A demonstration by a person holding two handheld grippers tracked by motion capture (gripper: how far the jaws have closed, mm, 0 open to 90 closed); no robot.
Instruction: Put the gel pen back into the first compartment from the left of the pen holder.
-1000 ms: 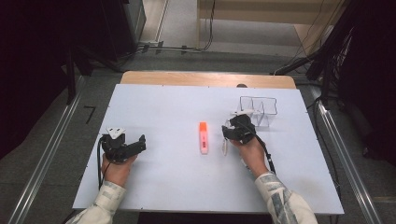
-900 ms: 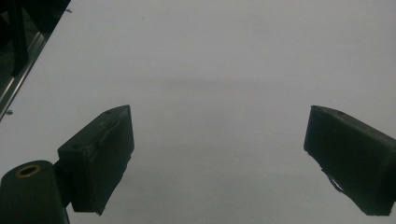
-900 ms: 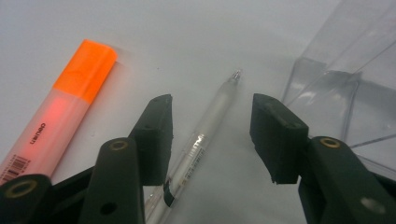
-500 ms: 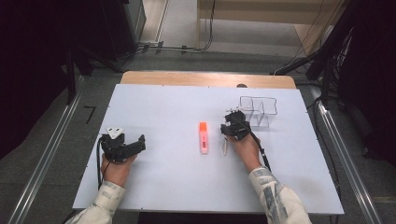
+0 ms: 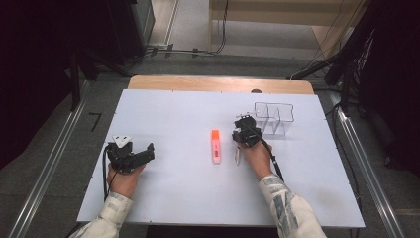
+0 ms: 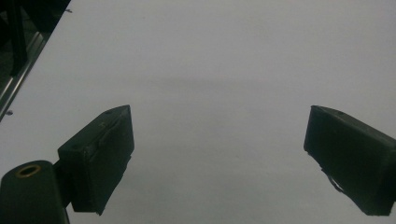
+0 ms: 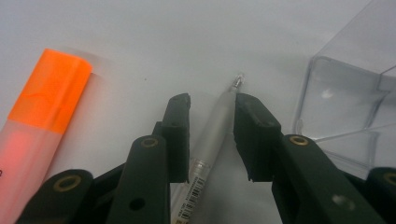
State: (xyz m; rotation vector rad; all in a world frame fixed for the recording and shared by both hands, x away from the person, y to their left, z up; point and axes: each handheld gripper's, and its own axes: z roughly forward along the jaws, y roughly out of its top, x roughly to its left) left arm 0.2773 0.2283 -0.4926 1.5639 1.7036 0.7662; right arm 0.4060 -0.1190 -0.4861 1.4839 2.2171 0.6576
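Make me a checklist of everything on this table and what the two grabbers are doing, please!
Surface: white table, bare around the left gripper.
Job's things: frosted pen lying between the right gripper's jaws; clear organizer beside it.
Clutter: orange highlighter lying left of the pen.
Grippers: right gripper open, jaws astride the pen; left gripper wide open, holding nothing.
Cables: one trails from each gripper.
Surroundings: dark floor, metal rails.
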